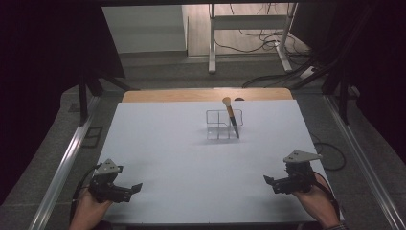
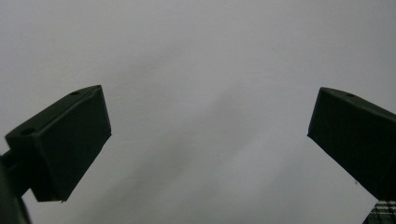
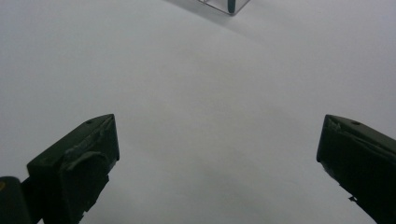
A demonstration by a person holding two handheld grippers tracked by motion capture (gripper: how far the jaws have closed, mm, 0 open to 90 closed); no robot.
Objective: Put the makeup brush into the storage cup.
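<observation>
One brush (image 1: 230, 115) stood tilted in one clear organizer (image 1: 224, 125) on my tabletop (image 1: 191, 158), my two tools, left (image 1: 136, 188) and right (image 1: 267, 180), released, well apart

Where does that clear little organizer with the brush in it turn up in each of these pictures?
High view: the clear organizer stands at the middle of the white table, far half, with the brush leaning in it.
Left gripper view: not in it.
Right gripper view: its corner shows at the top edge.
Shared landmark: the white table.
</observation>
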